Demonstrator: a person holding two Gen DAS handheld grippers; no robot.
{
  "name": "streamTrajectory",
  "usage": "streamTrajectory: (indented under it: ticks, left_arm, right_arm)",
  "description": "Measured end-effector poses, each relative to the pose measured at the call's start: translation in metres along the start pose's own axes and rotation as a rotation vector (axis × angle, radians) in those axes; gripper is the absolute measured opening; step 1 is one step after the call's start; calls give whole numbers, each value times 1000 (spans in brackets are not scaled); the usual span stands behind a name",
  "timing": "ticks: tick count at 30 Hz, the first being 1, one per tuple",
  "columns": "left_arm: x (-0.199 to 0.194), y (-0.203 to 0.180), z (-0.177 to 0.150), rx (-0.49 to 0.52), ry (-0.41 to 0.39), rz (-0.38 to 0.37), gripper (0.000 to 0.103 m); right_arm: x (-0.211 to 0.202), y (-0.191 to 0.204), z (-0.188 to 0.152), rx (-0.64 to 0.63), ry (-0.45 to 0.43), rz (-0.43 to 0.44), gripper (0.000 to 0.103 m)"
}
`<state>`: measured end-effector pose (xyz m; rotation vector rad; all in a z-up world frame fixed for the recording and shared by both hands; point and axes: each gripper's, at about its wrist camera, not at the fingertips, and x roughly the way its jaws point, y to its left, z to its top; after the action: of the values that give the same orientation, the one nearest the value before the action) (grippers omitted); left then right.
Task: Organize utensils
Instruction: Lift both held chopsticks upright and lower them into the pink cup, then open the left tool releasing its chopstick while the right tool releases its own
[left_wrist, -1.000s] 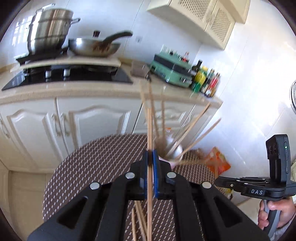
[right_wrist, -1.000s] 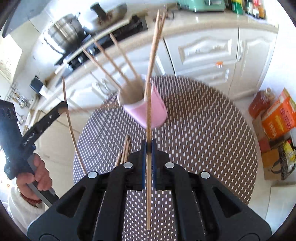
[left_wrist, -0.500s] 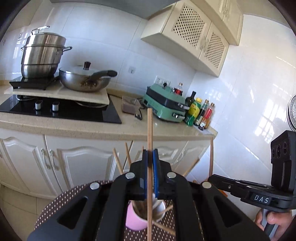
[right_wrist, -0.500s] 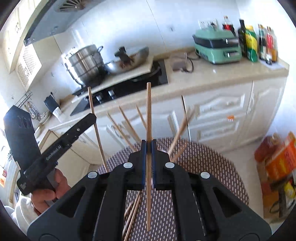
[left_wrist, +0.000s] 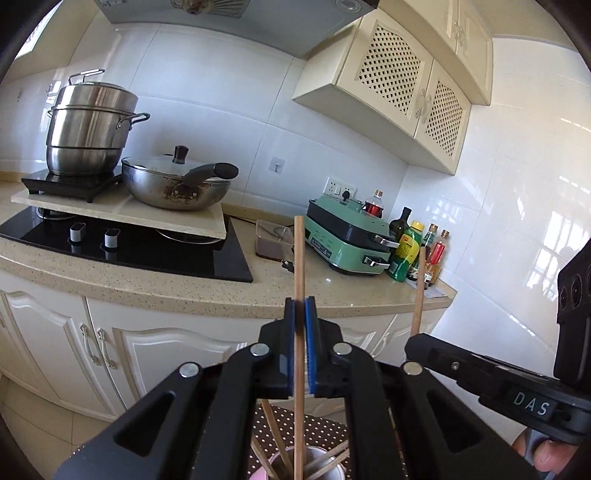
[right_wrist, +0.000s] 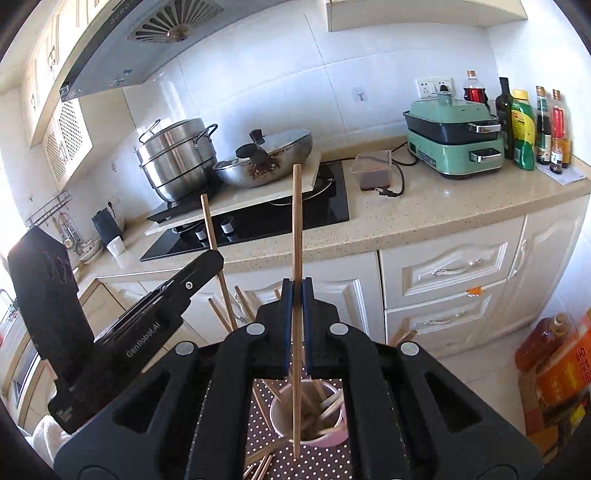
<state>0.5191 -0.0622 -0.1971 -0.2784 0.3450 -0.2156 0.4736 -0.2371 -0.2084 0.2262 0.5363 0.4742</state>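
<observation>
Observer: Left wrist view first. Your left gripper (left_wrist: 300, 306) is pinching one wooden chopstick (left_wrist: 299, 258) between its blue pads, jaws nearly touching. The stick is standing upright, its top well above the fingertips, its lower end hanging below them over the pink cup (left_wrist: 295, 465).

Recorder: Where is the cup sitting relative to that gripper?

Observer: Directly beneath and just ahead of the fingers, at the bottom edge of the view, on the dotted brown table mat (left_wrist: 321, 424). Several other chopsticks are leaning inside it at mixed angles. Whether your stick's tip is inside the rim or only above it, I cannot tell from here.

Recorder: And your other hand?

Observer: Right wrist view. Your right gripper (right_wrist: 296, 286) is clamping a second chopstick (right_wrist: 296, 221) the same way, narrow and upright. Below its fingers the pink cup (right_wrist: 314, 439) is showing clearly, with a bundle of sticks in it. This stick's lower end is crossing in front of the cup's near wall and ending just past the rim, toward you, so it looks outside the cup.

Recorder: Loose ones?

Observer: A few loose chopsticks (right_wrist: 258, 461) are lying on the mat (right_wrist: 314, 463) below the right gripper, nearer you than the cup. To its left, the left gripper (right_wrist: 207, 266) is reaching in with its stick slanting upward.

Recorder: Background?

Observer: Beyond both grippers, the counter (left_wrist: 184, 291) is carrying a steamer pot (left_wrist: 88, 133) and a wok (left_wrist: 173, 184).
</observation>
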Motion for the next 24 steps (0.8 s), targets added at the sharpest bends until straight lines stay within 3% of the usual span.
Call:
streamTrajectory:
  ticks: [10, 24]
  left_arm:
    - [12, 0, -20, 31, 6, 45, 5]
    - [6, 6, -40, 48, 106, 27, 6]
  right_arm:
    - [14, 2, -12, -50, -27, 14, 5]
    - [19, 11, -23, -81, -22, 21, 5]
